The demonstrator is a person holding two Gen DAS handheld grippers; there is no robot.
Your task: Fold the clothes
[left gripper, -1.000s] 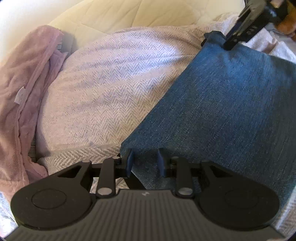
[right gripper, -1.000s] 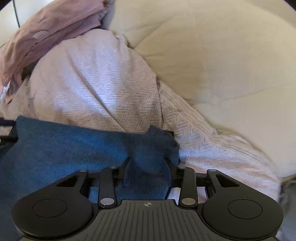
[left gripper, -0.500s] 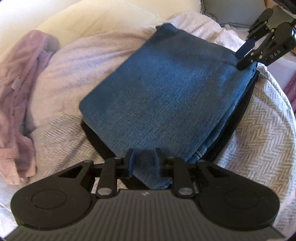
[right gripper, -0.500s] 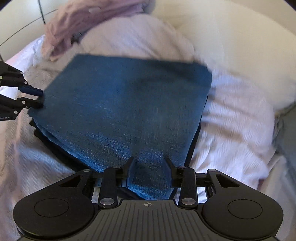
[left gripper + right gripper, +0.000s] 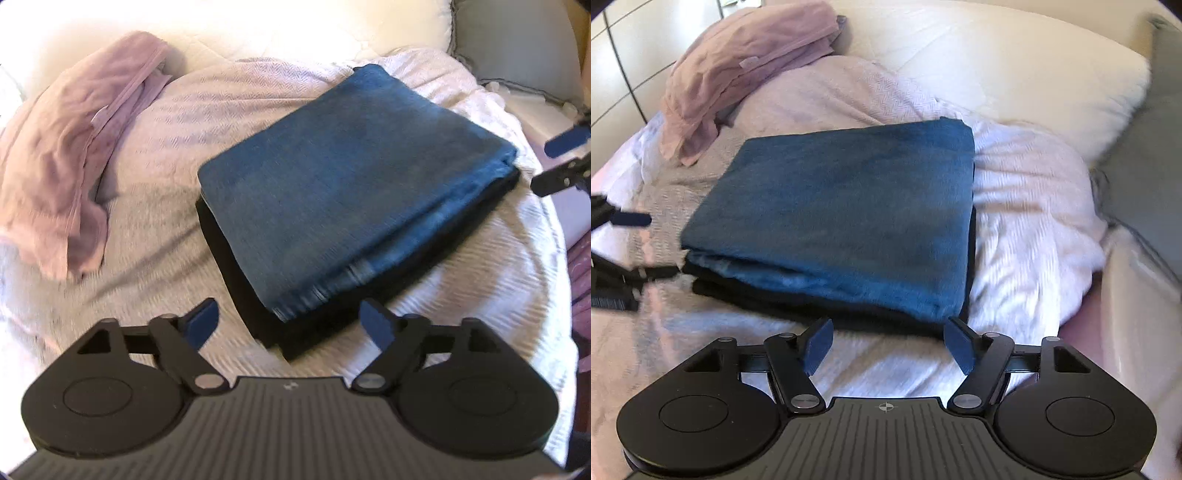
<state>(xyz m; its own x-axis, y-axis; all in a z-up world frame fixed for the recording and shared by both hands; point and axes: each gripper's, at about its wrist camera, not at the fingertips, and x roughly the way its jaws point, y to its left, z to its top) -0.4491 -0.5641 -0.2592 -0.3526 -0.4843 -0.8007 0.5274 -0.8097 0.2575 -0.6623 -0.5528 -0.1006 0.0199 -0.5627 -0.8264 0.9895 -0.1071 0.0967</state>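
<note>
The folded blue jeans (image 5: pixel 343 192) lie flat on the herringbone blanket (image 5: pixel 159 155), with a dark layer showing under their near edge. They also show in the right wrist view (image 5: pixel 842 214). My left gripper (image 5: pixel 291 325) is open and empty, just short of the jeans' near corner. My right gripper (image 5: pixel 886 347) is open and empty, just short of the jeans' other edge. Each gripper shows in the other's view, the right one (image 5: pixel 554 162) at the far right and the left one (image 5: pixel 624 247) at the far left.
A crumpled pink garment (image 5: pixel 66 147) lies on the blanket left of the jeans, also in the right wrist view (image 5: pixel 738 70). A cream pillow (image 5: pixel 997 62) and a grey cushion (image 5: pixel 1145 166) lie behind and to the right.
Both grippers carried the jeans' edge over into a fold, then opened, let go and drew back. The jeans now lie folded and free.
</note>
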